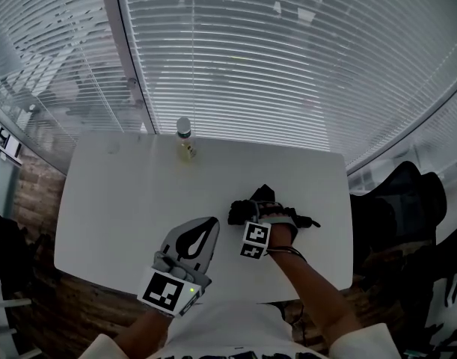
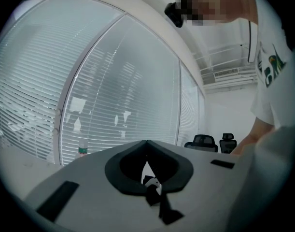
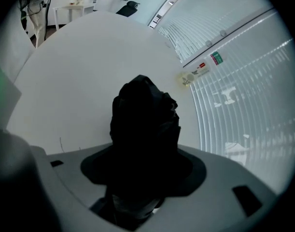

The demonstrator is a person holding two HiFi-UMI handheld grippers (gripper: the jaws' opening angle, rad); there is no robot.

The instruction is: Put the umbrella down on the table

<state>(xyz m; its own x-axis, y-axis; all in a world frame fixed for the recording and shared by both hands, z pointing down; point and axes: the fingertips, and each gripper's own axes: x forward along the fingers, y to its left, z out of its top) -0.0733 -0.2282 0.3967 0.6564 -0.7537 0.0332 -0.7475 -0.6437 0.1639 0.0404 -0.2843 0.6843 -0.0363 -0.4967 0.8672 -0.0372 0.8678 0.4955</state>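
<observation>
A black folded umbrella (image 1: pixel 250 208) sits in my right gripper (image 1: pixel 273 217), which is shut on it, over the right half of the white table (image 1: pixel 116 208). In the right gripper view the umbrella's crumpled fabric (image 3: pixel 145 115) fills the space between the jaws and juts out ahead of them, pointing down at the tabletop. I cannot tell whether it touches the table. My left gripper (image 1: pixel 212 221) hovers near the front edge, left of the umbrella, with its tips (image 2: pixel 147 142) together and nothing between them.
A small clear bottle (image 1: pixel 185 139) stands at the table's far edge by the blind-covered windows (image 1: pixel 273 66). Black office chairs (image 1: pixel 400 200) stand off the right side. A wooden floor shows to the left of the table.
</observation>
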